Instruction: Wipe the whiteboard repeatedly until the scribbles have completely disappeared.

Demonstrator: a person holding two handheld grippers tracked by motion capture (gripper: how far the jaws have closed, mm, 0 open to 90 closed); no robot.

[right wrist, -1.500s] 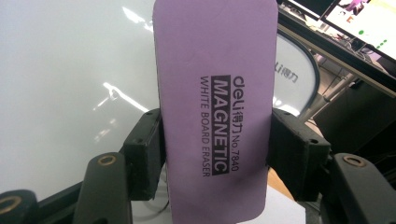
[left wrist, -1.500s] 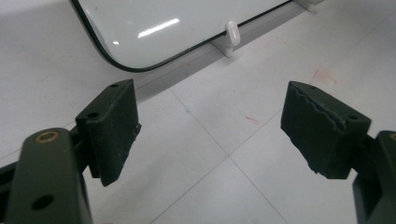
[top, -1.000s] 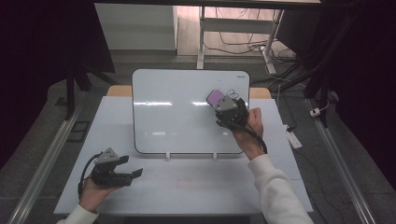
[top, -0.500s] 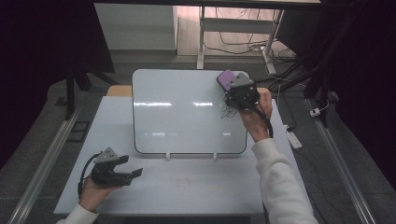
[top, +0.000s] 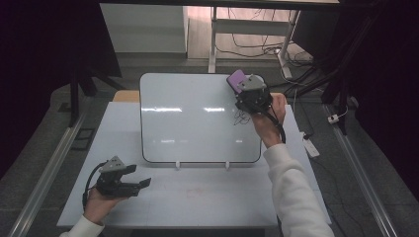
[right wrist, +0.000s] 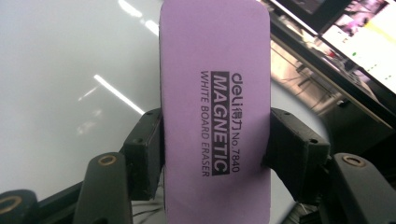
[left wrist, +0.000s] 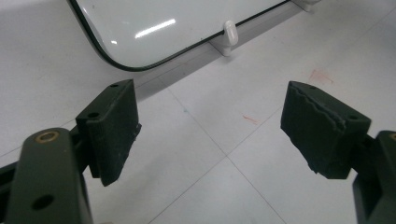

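A white board (top: 197, 118) leans on the table with a small black scribble (top: 242, 117) near its right side. My right gripper (top: 242, 85) is shut on a purple magnetic whiteboard eraser (top: 237, 79), held over the board's upper right corner, just above the scribble. In the right gripper view the eraser (right wrist: 215, 116) stands between both pads, its printed label facing the camera. My left gripper (top: 141, 181) rests low at the table's front left with its jaws open and nothing between them; in its own view the pads (left wrist: 116, 126) frame bare table below the board's corner (left wrist: 121, 65).
The board stands on two small white feet (top: 176, 165) near the table's middle. A faint red mark (top: 195, 192) stains the table in front of it. A white power strip (top: 310, 146) lies off the table's right edge. Cables run across the floor behind.
The right hand lifted the eraser from the middle right of the board up toward its upper right corner, uncovering the scribble. The left gripper stayed where it was.
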